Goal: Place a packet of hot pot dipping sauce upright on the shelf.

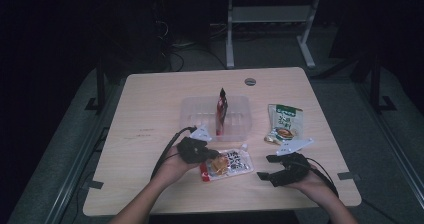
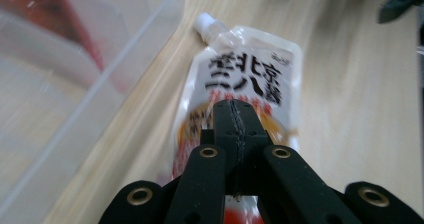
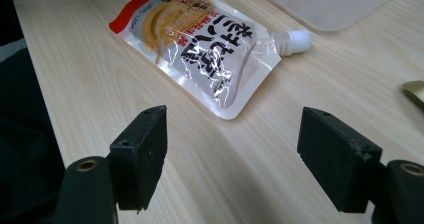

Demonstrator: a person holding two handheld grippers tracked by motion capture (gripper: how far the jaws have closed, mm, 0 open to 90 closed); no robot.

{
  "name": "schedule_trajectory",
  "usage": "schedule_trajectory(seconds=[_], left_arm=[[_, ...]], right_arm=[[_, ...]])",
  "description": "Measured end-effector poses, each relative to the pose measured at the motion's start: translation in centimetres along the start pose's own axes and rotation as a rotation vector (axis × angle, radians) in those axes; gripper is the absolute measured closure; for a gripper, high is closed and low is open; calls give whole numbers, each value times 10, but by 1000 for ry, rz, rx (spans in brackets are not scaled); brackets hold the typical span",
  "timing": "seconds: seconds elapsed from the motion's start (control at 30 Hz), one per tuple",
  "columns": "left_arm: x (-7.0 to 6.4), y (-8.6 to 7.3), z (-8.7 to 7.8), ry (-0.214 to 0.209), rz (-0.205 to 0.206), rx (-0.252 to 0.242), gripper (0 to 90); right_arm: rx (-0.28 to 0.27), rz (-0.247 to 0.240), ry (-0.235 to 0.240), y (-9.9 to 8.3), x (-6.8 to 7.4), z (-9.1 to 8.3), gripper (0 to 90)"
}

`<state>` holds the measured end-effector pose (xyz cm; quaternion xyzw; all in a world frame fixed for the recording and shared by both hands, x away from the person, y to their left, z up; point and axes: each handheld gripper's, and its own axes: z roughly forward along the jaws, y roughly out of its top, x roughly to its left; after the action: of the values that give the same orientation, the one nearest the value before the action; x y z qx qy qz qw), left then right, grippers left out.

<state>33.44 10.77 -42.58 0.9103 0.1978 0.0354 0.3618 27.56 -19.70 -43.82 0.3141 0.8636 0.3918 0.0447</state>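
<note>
A white and orange spouted pouch (image 1: 230, 165) lies flat near the table's front middle. In the left gripper view the pouch (image 2: 250, 69) sits just under and beyond my shut left gripper (image 2: 235, 106), with nothing seen between the jaws. From above, my left gripper (image 1: 212, 155) is at the pouch's left end. My right gripper (image 1: 264, 167) stands open to the pouch's right. In its own view the right gripper (image 3: 232, 121) is wide open and empty, with the pouch (image 3: 200, 44) lying ahead of it, cap pointing right.
A clear plastic container (image 1: 192, 109) stands behind the pouch, with a red pouch (image 1: 221, 111) upright inside. Its wall (image 2: 125, 49) runs close along the left gripper's left side. A green pouch (image 1: 285, 123) lies to the right of the container.
</note>
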Motion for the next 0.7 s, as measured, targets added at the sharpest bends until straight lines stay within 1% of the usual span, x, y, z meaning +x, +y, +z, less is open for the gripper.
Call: schedule_trajectory(seconds=[0.07, 0.1, 0.13, 0.2, 0.3, 0.37, 0.47, 0.57, 0.6, 0.7], left_arm=[[2, 5, 10, 6, 6, 11, 898], [1, 7, 16, 3, -3, 10, 898], [3, 9, 21, 3, 18, 28, 898], [1, 10, 31, 1, 14, 43, 898], [1, 11, 41, -2, 35, 68, 898], [1, 11, 44, -4, 40, 83, 899], [4, 9, 48, -29, 9, 82, 900], [6, 8, 49, -53, 9, 99, 900], [5, 7, 49, -55, 10, 101, 900], [3, 8, 50, -42, 26, 105, 900]], right_arm=[[3, -2, -3, 0, 0, 0, 277], [4, -3, -3, 0, 0, 0, 277], [5, -3, -3, -1, 0, 0, 276], [8, 3, -4, -1, 0, 0, 276], [9, 4, -5, 0, 0, 0, 275], [7, 4, -5, 0, 0, 0, 275], [7, 0, -5, 0, 0, 1, 274], [8, -10, -3, 0, 0, 2, 273], [10, -10, -2, 1, 0, 2, 272], [18, -9, 1, 1, 1, 4, 270]])
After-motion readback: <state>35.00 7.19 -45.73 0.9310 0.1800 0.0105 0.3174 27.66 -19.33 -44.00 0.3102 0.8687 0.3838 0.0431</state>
